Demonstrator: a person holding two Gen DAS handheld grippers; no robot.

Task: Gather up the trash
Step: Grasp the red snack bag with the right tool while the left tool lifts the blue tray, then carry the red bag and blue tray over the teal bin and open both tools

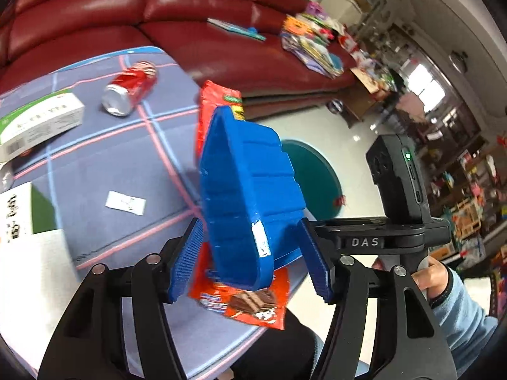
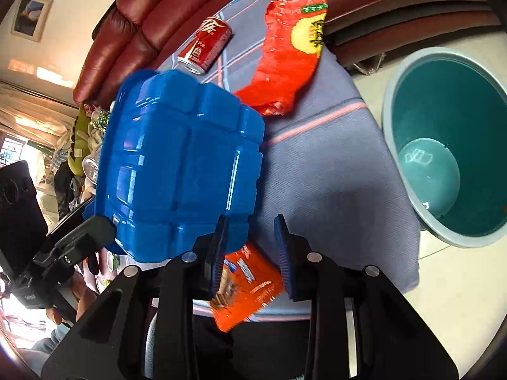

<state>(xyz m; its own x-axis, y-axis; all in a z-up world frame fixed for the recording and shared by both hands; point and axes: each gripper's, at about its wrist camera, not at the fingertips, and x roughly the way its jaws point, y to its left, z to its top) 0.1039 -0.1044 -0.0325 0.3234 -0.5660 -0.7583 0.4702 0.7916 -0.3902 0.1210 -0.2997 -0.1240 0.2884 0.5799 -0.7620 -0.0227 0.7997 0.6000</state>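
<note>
At the edge of a tabletop [image 1: 111, 158] covered in a lilac checked cloth, before a red sofa [image 1: 158, 15], a person works two hand-held tools through a round of trash collection. The left gripper [image 1: 250, 221] has a blue tray [image 1: 247, 196] standing on end between its jaws. The ribbed pads sit against the tray's two sides, though it cannot be told whether they press or only flank it. The right gripper [image 2: 251, 220] hovers close by with its jaws a little apart and nothing between them. Only an orange wafer wrapper [image 2: 247, 285], lying at the near edge of the cloth, shows through the gap.

The tray is moulded blue plastic, glossy and thin-walled, its underside ribbed into blocks. It has a raised rim and a torn white sticker near one end. It hangs tilted above the wrapper, clear of the cloth.

The step in hand appears to be carrying the tray to the teal bin [image 2: 389, 95], which stands open on the floor just beside the tabletop. Done well, that means a firm hold across the side walls, since slick plastic may slip or flex. The tray should swing clear of the tabletop's edge and be let go only above the bin's mouth.

A cola can [image 1: 130, 88] lying on its side, a red snack bag [image 2: 285, 57] and a white paper slip [image 1: 125, 202] wait on the cloth.
</note>
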